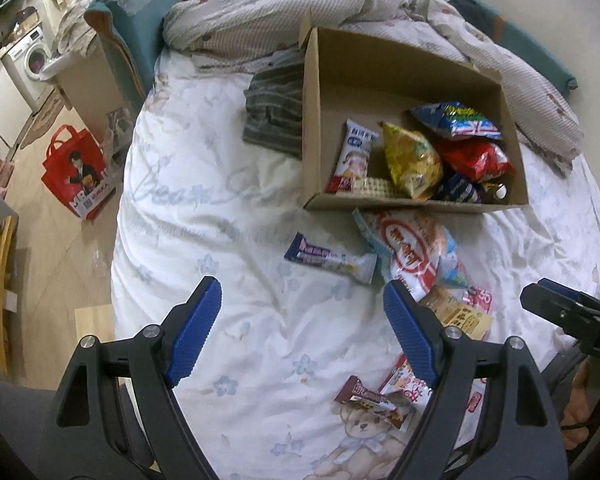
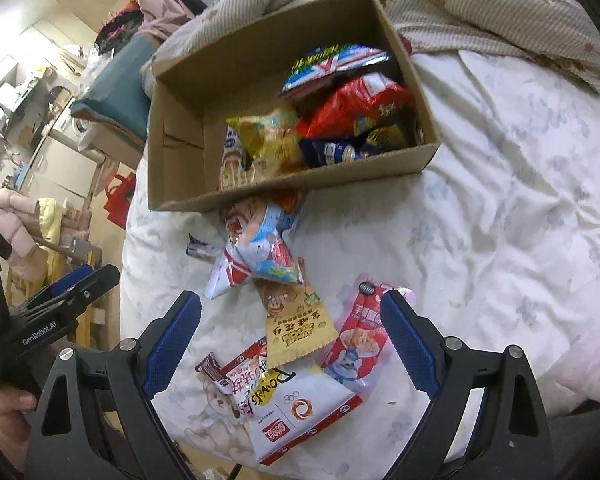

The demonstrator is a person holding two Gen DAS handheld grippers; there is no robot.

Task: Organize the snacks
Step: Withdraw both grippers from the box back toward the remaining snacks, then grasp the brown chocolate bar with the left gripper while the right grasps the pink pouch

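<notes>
An open cardboard box (image 1: 380,76) (image 2: 300,188) sits on the bed with several snack bags in it, among them a yellow bag (image 1: 412,164) and a red bag (image 1: 476,158). Loose snacks lie in front of it: a blue-and-white bar (image 1: 330,258), a red-and-white bag (image 1: 412,252), a brown bar (image 1: 374,398). My left gripper (image 1: 302,286) hangs open above bare sheet, left of these. My right gripper (image 2: 292,297) is open above a yellow packet (image 2: 300,328), a white bag (image 2: 296,404) and a red-pink packet (image 2: 356,344), touching none.
A striped cloth (image 1: 274,116) lies left of the box and a rumpled quilt (image 1: 300,8) behind it. The bed's edge drops to the floor on the left, where a red tote bag (image 1: 76,172) stands. A washing machine (image 1: 32,58) is far left.
</notes>
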